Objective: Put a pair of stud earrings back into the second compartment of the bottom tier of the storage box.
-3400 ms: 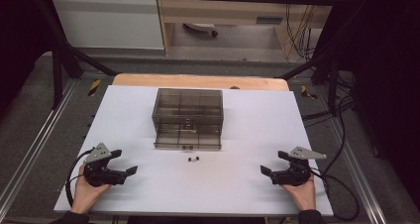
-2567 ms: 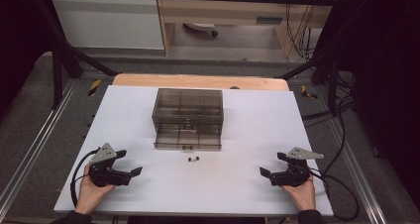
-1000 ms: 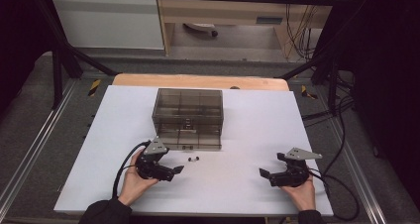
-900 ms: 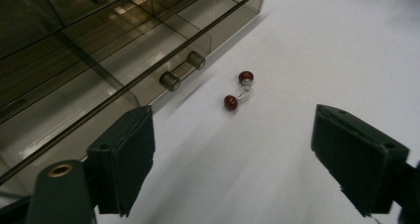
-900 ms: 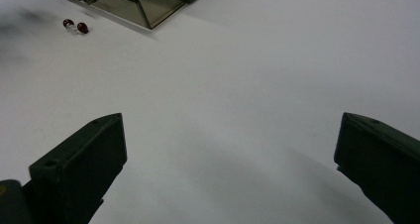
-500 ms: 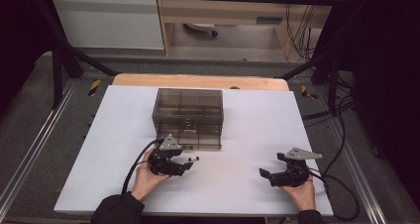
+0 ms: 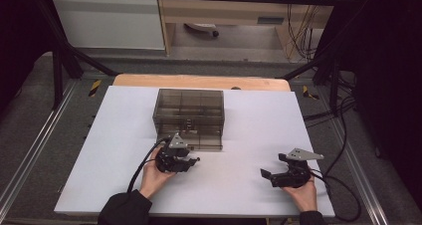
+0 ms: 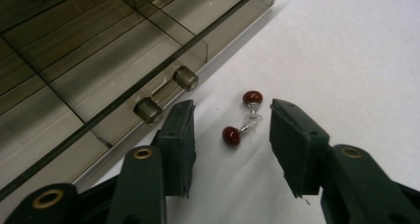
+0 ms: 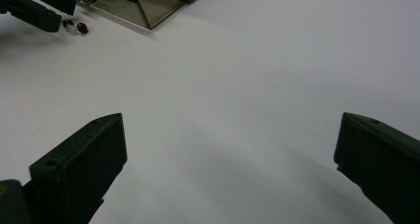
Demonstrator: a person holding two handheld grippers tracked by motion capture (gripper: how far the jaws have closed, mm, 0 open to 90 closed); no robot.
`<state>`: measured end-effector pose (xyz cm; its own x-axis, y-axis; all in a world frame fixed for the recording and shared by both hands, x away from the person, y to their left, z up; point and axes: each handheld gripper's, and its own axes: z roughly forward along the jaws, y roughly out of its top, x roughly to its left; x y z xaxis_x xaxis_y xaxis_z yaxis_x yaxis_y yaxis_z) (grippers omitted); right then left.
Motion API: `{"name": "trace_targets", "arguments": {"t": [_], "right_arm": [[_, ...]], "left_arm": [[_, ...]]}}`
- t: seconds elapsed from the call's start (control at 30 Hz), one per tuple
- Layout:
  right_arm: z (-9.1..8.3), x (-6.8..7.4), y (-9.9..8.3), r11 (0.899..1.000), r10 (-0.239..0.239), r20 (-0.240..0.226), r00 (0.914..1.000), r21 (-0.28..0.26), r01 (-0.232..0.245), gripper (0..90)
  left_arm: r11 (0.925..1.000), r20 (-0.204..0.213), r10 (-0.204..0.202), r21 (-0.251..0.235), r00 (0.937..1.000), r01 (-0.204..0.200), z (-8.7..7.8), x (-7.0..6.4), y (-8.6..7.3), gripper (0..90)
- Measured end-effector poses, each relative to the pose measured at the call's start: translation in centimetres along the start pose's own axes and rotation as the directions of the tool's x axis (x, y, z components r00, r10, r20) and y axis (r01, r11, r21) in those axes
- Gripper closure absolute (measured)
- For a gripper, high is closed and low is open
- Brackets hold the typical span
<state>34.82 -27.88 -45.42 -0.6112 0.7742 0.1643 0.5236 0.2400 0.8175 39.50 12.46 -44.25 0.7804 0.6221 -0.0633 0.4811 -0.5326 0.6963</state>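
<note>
Left hand-held gripper (image 8: 230, 135) straddles red earrings (image 8: 241, 120), seemingly unlabelled, jaws apart.

A white surface (image 7: 259, 135) lies on a wooden top (image 7: 199, 81) inside a black frame (image 7: 59, 60). Grey floor (image 7: 30, 130) surrounds it; a white cabinet (image 7: 109, 21) and cables (image 7: 303, 31) stand behind.

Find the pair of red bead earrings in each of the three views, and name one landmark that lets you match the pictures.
High view: the red earrings are a tiny speck at the left gripper tips, just in front of the box.
Left gripper view: centre, lying on the white table between the open jaws.
Right gripper view: far upper left.
Shared landmark: the smoky clear drawer box.
</note>
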Motion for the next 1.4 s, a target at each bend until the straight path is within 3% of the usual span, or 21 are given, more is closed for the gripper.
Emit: {"name": "trace_targets", "arguments": {"t": [0.67,1.4], "right_arm": [[0.01,0.00,0.00,1.000,0.001,-0.003,1.0000,0.003,-0.001,0.7],[-0.01,-0.01,0.00,1.000,0.000,-0.002,1.0000,0.003,0.000,0.8]], "left_arm": [[0.9997,0.010,0.017,0.015,0.9998,-0.017,0.65,-0.03,0.03,72.6],[0.9992,-0.001,0.029,0.029,0.9996,-0.029,0.53,-0.30,-0.02,74.6]]}}
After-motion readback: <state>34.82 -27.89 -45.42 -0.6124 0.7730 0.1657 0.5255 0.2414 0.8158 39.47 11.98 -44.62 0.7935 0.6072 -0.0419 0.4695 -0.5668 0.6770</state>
